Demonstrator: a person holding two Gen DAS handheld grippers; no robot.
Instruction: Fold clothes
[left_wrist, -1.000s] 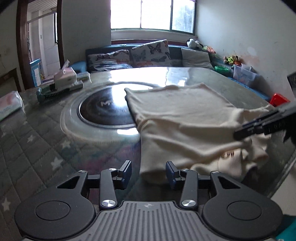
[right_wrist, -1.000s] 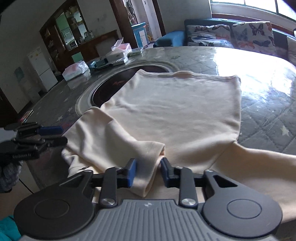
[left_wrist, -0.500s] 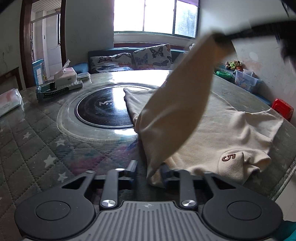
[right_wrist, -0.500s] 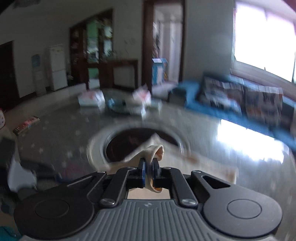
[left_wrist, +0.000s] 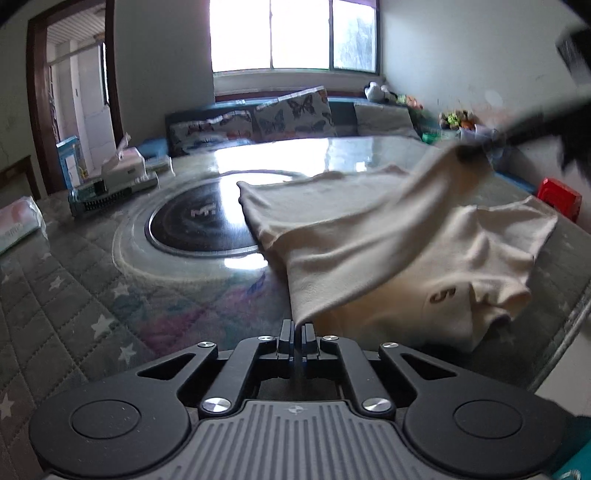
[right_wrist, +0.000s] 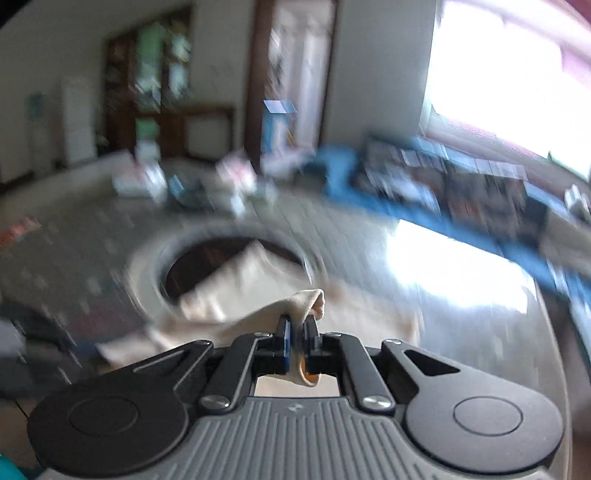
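Left wrist view. Left tongs (left_wrist: 298, 326) closed on the near corner of the cream garment (left_wrist: 388, 236), fabric pinched right at the tips. Garment spread over the table (left_wrist: 74, 295), stretching away forward and to the right; far part overlapping the dark round inset (left_wrist: 199, 221), a "5" mark on the near right fold. One edge lifted off the table, running taut from the pinched corner up and to the right to the right tongs (left_wrist: 469, 155), blurred, closed on the other end. Long axis of that raised edge: near-left to far-right, rising. Tissue box (left_wrist: 125, 162) and a white packet (left_wrist: 18, 221) on the far left of the table, well apart from the cloth.

Right wrist view. Heavy motion blur. Right tongs (right_wrist: 298, 326) closed on a bunched fold of the garment (right_wrist: 240, 295), cloth poking out above and below the tips. Remainder trailing down and to the left toward the inset (right_wrist: 207, 262).

Judgement: raised edge held at both ends, left tongs low, right tongs high; coming fold likely dependent on carrying that edge across the body lying beyond and to the right of the left tongs.
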